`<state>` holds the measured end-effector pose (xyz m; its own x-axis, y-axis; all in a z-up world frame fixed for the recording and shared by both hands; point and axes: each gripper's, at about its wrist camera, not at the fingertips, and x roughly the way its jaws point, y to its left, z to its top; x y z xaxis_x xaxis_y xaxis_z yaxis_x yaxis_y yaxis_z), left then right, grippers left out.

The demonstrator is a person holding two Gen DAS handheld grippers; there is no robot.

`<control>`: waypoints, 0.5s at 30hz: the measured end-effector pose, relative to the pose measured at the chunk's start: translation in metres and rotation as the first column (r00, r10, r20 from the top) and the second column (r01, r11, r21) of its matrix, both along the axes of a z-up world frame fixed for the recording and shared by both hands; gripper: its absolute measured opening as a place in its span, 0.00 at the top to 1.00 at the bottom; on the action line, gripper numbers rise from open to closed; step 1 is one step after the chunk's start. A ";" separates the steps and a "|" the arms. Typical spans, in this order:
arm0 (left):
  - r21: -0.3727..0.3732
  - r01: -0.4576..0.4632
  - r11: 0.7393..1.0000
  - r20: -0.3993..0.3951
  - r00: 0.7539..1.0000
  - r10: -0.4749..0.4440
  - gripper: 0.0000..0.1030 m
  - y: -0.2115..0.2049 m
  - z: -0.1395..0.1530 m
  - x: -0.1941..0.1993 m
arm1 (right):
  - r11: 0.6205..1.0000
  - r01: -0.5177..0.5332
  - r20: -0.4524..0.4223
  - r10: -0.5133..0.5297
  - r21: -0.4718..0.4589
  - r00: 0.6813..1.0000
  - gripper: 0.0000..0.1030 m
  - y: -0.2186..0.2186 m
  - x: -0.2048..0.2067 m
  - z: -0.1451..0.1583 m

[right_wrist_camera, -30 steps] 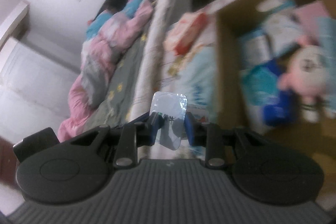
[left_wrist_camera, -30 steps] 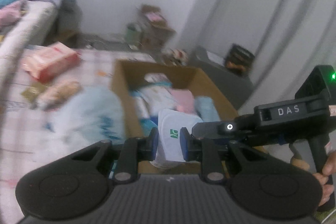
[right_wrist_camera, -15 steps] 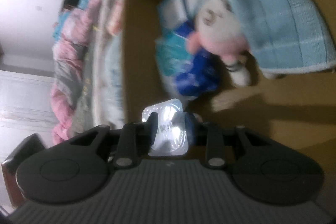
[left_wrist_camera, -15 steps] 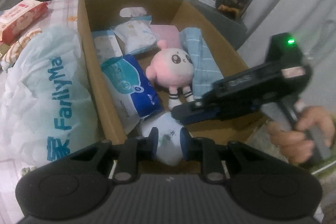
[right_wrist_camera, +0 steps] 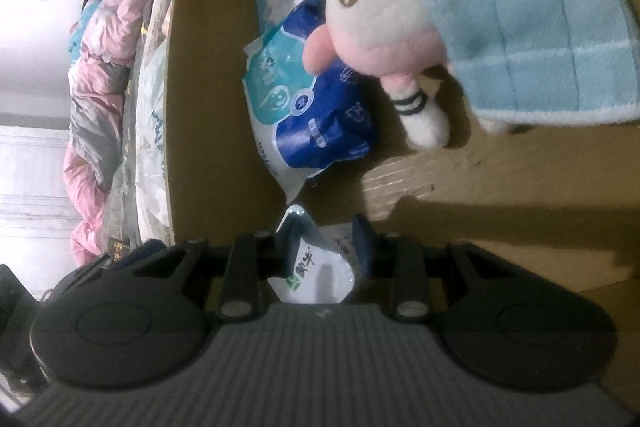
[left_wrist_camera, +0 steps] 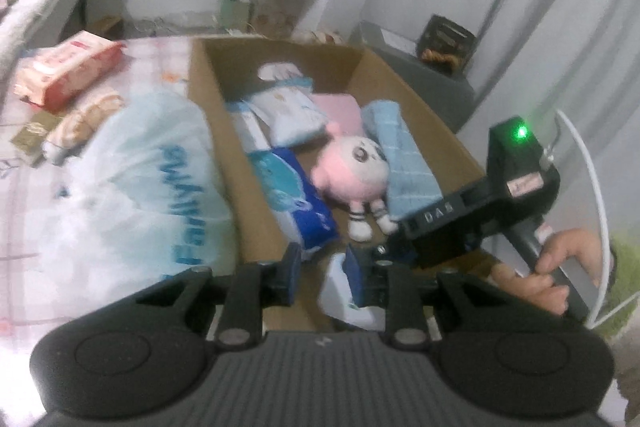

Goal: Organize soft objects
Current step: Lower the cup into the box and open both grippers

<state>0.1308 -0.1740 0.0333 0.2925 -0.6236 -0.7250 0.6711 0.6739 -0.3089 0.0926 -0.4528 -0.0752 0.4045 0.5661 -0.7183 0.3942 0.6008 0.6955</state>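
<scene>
Now both claws angled down into cardboard box (left_wrist_camera: 420, 107): left claw (left_wrist_camera: 322, 269) opening beside white pouch (left_wrist_camera: 340, 301); right claw (right_wrist_camera: 326, 243) grips it.

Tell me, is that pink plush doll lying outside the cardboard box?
No, the pink plush doll lies inside the cardboard box, between a blue wipes pack and a folded blue towel.

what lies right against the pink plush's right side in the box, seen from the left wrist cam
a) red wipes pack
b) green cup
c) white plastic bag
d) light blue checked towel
d: the towel lies along the plush inside the box.
</scene>
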 end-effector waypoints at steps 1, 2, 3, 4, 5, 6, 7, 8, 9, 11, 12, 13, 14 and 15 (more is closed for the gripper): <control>-0.004 -0.012 1.000 0.007 1.000 0.012 0.75 0.006 0.001 0.001 | 1.000 -0.001 -0.001 0.001 -0.004 1.000 0.72 0.004 0.001 0.000; -0.008 -0.023 1.000 0.014 1.000 0.023 0.74 0.011 0.002 0.002 | 1.000 -0.005 0.004 0.005 -0.013 1.000 0.72 0.008 0.001 0.001; -0.010 -0.036 0.999 0.019 0.999 0.036 0.74 0.016 0.003 0.004 | 1.000 -0.009 0.006 0.009 -0.016 1.000 0.72 0.012 0.002 0.001; -0.013 -0.048 0.999 0.025 0.999 0.048 0.72 0.021 0.003 0.005 | 1.000 -0.010 0.009 0.010 -0.013 1.000 0.72 0.015 0.003 0.002; -0.014 -0.063 0.998 0.033 0.997 0.063 0.70 0.027 0.003 0.006 | 1.000 -0.009 0.013 0.009 -0.012 1.000 0.72 0.016 0.003 0.003; -0.013 -0.079 0.997 0.040 0.996 0.079 0.69 0.033 0.003 0.007 | 1.000 -0.009 0.018 0.009 -0.013 1.000 0.72 0.018 0.004 0.004; -0.012 -0.096 0.995 0.049 0.994 0.097 0.68 0.039 0.003 0.009 | 1.000 -0.009 0.022 0.010 -0.014 1.000 0.72 0.019 0.004 0.005; -0.012 -0.110 0.994 0.057 0.992 0.110 0.66 0.045 0.003 0.010 | 1.000 -0.009 0.026 0.009 -0.012 1.000 0.72 0.020 0.005 0.006; -0.012 -0.128 0.992 0.062 0.990 0.128 0.64 0.050 0.003 0.012 | 1.000 -0.006 0.031 0.007 -0.008 0.999 0.72 0.020 0.005 0.006; -0.016 -0.162 0.987 0.073 0.984 0.163 0.60 0.061 0.002 0.016 | 1.000 -0.007 0.039 0.007 -0.004 0.999 0.70 0.020 0.006 0.008; -0.017 -0.179 0.984 0.082 0.980 0.179 0.60 0.068 0.003 0.017 | 1.000 -0.006 0.039 0.006 0.000 0.999 0.65 0.020 0.007 0.009; -0.016 -0.194 0.981 0.092 0.977 0.195 0.58 0.072 0.003 0.018 | 1.000 -0.001 0.036 0.001 0.003 0.999 0.61 0.020 0.007 0.010; -0.015 -0.210 0.978 0.105 0.972 0.211 0.56 0.078 0.003 0.019 | 1.000 0.001 0.036 -0.001 -0.004 0.999 0.52 0.018 0.007 0.013; -0.014 -0.224 0.974 0.120 0.967 0.224 0.55 0.082 0.003 0.021 | 1.000 0.000 0.042 0.001 -0.027 0.999 0.50 0.018 0.008 0.017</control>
